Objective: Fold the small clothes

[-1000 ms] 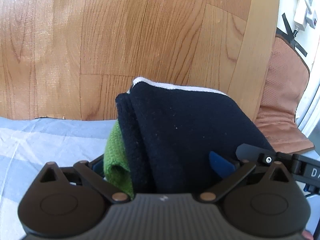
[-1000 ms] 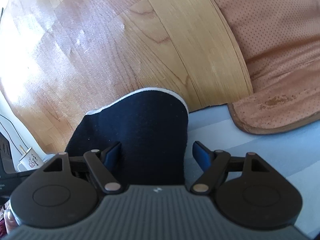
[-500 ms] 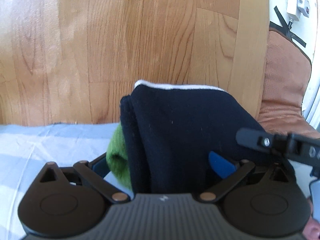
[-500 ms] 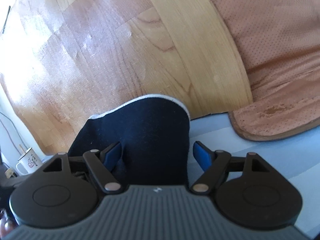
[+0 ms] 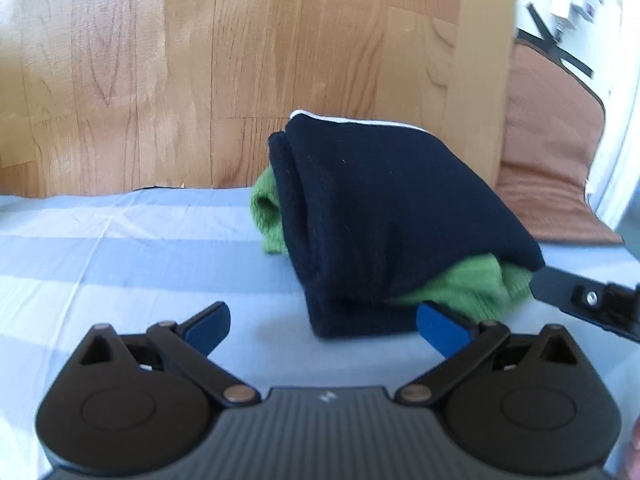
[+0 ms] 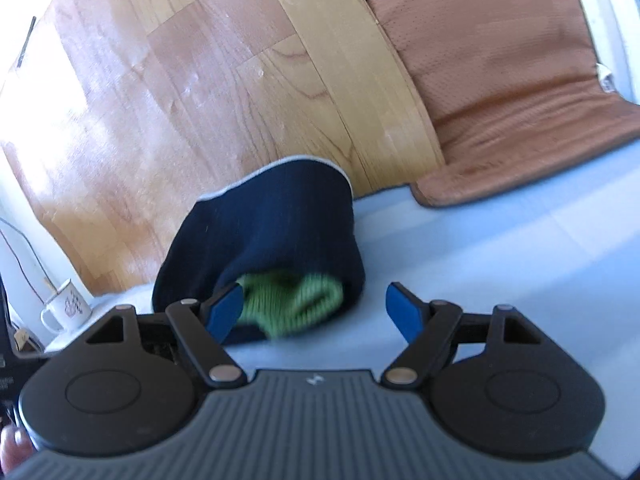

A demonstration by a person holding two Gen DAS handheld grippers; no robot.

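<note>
Now both tools sit clear of the bundle: the left gripper (image 5: 322, 322) stands with jaws spread wide, nothing between its blue pads, and the right gripper (image 6: 316, 308) gapes just the same. At one o'clock from the left one, the folded navy garment (image 5: 384, 216) rests on the pale blue striped sheet (image 5: 120, 240), thick, soft, rounded, a white trim along its far edge. Fuzzy green knit (image 6: 292, 300) pokes out, ribbed. Beyond, glossy wood-grain flooring (image 5: 160, 60).

Folded navy garment (image 6: 276, 232) with green cloth (image 6: 294, 300) inside lies on blue sheet (image 6: 500, 260); right gripper (image 6: 316, 312) jaws apart, empty.
</note>
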